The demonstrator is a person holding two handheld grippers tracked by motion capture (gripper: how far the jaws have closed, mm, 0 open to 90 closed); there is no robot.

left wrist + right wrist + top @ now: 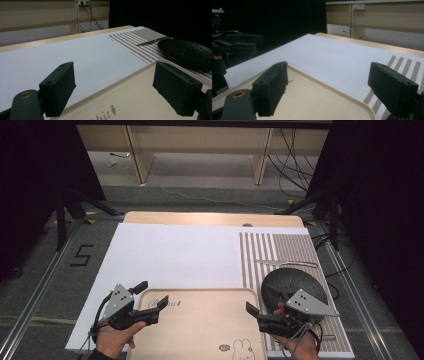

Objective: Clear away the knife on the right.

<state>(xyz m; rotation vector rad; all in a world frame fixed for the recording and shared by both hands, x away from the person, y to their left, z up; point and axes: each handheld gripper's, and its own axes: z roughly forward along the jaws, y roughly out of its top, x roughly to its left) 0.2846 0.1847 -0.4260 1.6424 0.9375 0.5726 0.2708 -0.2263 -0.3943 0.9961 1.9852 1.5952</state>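
Note:
A beige tray [200, 325] with a rabbit drawing lies at the near edge of the table. My left gripper [150, 295] stands open at the tray's far left corner. In the left gripper view, one jaw of the left gripper [112, 75] hangs over the white sheet [75, 55] and the other over the tray [130, 97]. My right gripper [262, 301] stands open at the tray's far right corner. The right gripper [327, 80] straddles the tray [312, 100] rim there, and its pads touch nothing.
A black plate [300, 281] sits on a striped placemat [270, 250] right of the tray, behind my right hand. A knife [287, 264] lies just beyond the plate. A white sheet [175, 252] covers the table's middle and left. Cables run on the floor behind.

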